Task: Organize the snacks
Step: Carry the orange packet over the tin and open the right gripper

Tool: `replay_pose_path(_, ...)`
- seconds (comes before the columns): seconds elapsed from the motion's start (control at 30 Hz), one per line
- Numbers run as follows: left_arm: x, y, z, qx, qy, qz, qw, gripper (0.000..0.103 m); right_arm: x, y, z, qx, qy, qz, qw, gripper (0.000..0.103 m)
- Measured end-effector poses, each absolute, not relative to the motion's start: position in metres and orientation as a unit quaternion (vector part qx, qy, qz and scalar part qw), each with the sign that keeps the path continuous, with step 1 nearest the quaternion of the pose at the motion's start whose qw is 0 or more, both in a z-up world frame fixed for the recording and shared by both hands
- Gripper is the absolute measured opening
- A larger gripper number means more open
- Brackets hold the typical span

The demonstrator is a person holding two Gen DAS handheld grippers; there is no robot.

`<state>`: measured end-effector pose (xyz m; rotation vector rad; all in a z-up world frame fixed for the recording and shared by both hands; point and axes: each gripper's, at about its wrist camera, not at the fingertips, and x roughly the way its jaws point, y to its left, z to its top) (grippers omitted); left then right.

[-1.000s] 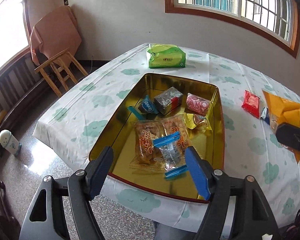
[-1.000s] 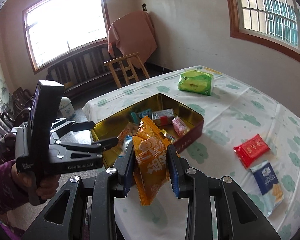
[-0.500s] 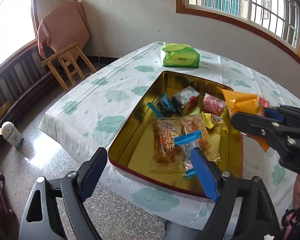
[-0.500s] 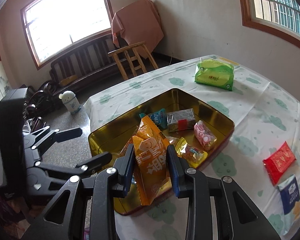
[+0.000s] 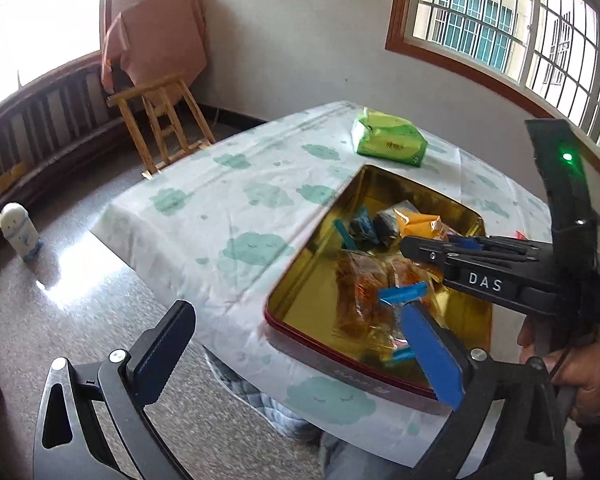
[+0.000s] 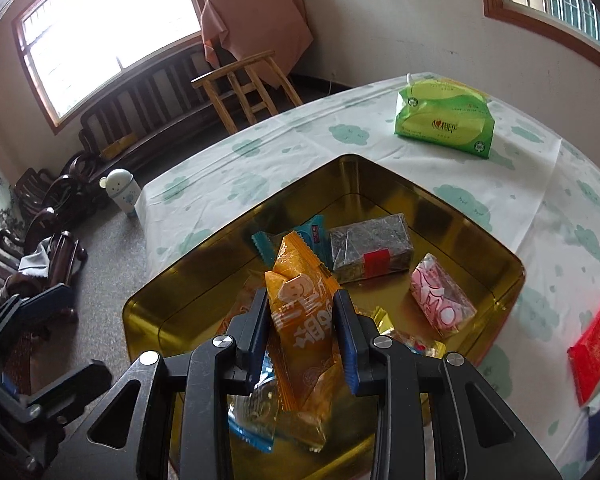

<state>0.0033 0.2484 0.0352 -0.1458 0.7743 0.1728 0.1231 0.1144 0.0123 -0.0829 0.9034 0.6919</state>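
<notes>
the right tool [image 6: 302, 328] pinches the orange snack packet [image 6: 306, 320] across its middle above the gold tin [image 6: 512, 276] on the worktop [image 6: 268, 160]; it looks light, crinkly, slippery and crushable, while the left tool [image 5: 296, 356], just spreading, holds nothing.

Daylight fills both views. In the left wrist view a window [image 5: 28, 20] at the upper left is blown out to pure white, and a glare patch [image 5: 66, 276] shines on the polished floor at centre left. The barred window [image 5: 512, 36] at the upper right is evenly exposed. The gold tin [image 5: 320, 280] at centre right reflects warm highlights, and the snacks inside look smeared by motion blur. In the right wrist view the window [image 6: 104, 36] at the upper left is overexposed too. Fisheye distortion bends walls and frames near the edges, with dark vignetting in the corners.
</notes>
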Motion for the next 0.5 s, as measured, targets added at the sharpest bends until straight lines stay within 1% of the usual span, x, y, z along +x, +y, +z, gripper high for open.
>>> replay_pose_path(0.17,0.004,0.250,0.039,-0.055,0.368,0.082,0.925,0.102,0.132,0.131,0.007,-0.046,0.436,0.322,0.839,0.033)
replay_pose_path(0.27,0.004,0.246,0.039,-0.029,0.364,0.091,0.927,0.102,0.135,0.138,0.007,-0.051,0.438,0.317,0.840,0.033)
replay_pose_path(0.33,0.004,0.244,0.039,-0.018,0.362,0.091,0.928,0.102,0.138,0.141,0.008,-0.045,0.439,0.320,0.838,0.036)
replay_pose_path(0.5,0.006,0.246,0.037,-0.025,0.369,0.091,0.925,0.102,0.134,0.144,0.011,-0.033,0.433,0.330,0.838,0.036)
